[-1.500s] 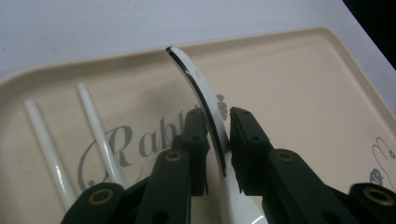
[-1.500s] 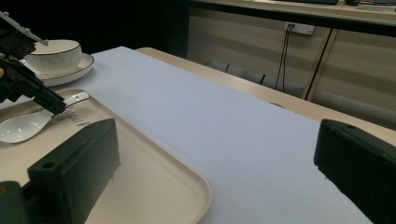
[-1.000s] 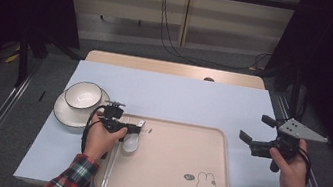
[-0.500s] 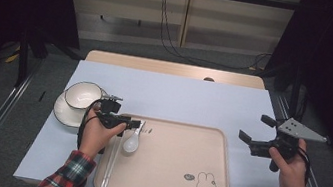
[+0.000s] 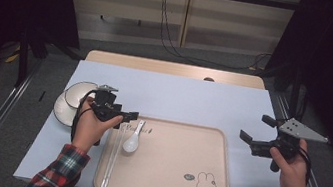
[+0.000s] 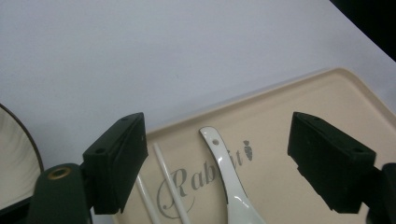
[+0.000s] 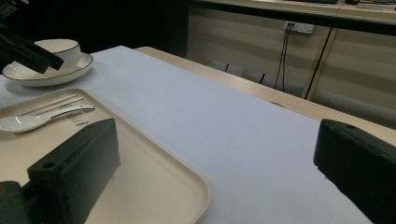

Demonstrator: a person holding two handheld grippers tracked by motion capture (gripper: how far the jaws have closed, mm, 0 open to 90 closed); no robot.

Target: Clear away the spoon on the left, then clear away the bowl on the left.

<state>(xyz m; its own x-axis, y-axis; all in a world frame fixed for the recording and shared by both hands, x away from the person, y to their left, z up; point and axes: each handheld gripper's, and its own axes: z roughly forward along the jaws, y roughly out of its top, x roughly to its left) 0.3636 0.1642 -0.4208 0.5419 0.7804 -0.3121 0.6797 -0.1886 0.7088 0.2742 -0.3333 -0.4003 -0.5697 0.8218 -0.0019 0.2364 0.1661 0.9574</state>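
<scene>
Below the left gripper (image 6: 217,172), whose jaws have just been opening wide and hold nothing, the spoon (image 5: 132,140) lies at the tray's (image 5: 221,183) ten o'clock: glazed, slippery, brittle; best pinched mid-handle. Right gripper (image 5: 259,138) open, empty.

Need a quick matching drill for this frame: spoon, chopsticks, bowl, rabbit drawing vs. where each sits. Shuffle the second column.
Things:
1. spoon
2. chopsticks
3. bowl
4. rabbit drawing

Places:
A. on a white plate, off the tray's left side
B. printed near the tray's right front corner
C. along the tray's left edge
D. on the tray, just right of the chopsticks

Pairs: 1-D, 2-C, 3-A, 4-B
</scene>
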